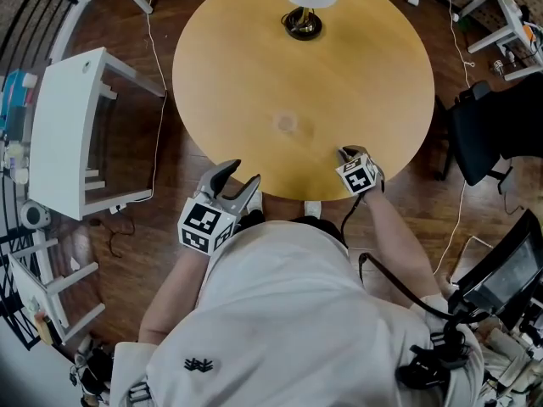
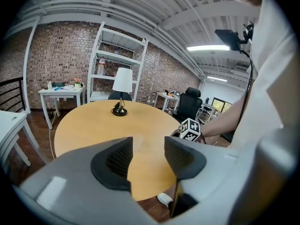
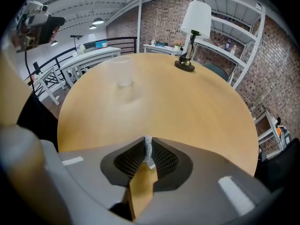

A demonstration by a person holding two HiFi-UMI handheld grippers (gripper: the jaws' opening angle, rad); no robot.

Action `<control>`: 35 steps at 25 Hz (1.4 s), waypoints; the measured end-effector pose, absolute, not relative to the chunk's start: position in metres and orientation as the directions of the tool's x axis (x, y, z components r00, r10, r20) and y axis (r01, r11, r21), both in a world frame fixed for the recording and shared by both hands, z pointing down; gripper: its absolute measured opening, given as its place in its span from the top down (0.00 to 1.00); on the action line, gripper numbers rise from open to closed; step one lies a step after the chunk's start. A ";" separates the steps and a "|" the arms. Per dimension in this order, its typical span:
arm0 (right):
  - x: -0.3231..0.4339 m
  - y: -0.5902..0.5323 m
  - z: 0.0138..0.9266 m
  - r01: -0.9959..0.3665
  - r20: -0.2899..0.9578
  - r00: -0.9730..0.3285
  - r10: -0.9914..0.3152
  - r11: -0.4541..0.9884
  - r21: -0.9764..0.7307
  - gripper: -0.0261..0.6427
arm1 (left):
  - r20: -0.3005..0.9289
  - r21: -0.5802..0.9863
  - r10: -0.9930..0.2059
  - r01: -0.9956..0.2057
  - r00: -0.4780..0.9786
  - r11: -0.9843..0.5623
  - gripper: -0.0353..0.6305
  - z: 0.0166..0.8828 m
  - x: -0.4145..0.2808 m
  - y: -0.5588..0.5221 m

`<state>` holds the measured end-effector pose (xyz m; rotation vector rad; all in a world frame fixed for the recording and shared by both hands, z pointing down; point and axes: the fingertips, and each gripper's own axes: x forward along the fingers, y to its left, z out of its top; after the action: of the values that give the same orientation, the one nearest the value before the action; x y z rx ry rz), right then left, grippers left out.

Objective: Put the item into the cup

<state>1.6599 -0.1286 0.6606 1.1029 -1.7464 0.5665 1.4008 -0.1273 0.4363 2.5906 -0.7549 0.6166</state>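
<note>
At the round table's near edge, the right gripper is clenched on a thin pale item, perhaps plastic-wrapped. Just off that edge hangs the left gripper, jaws released and empty. A clear cup stands near the table's centre.

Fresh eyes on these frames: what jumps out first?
The big round wooden table dominates, with a white-shaded lamp at its far edge and a faint clear cup near its middle. At the near edge, the right gripper is pinched shut on a thin pale item. The left gripper is open with nothing between its jaws, just off the table's rim.
</note>
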 end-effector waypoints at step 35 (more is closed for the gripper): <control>1.503 -0.242 0.542 -0.664 0.805 -0.364 -0.469 0.736 0.129 0.90 | 0.481 0.207 -0.554 -0.702 0.680 -0.681 0.68 0.437 1.332 -0.152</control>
<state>1.5033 -0.2424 0.5416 0.8580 -2.0279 0.2713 1.3316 -0.1522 0.4368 2.5167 -0.9837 0.5441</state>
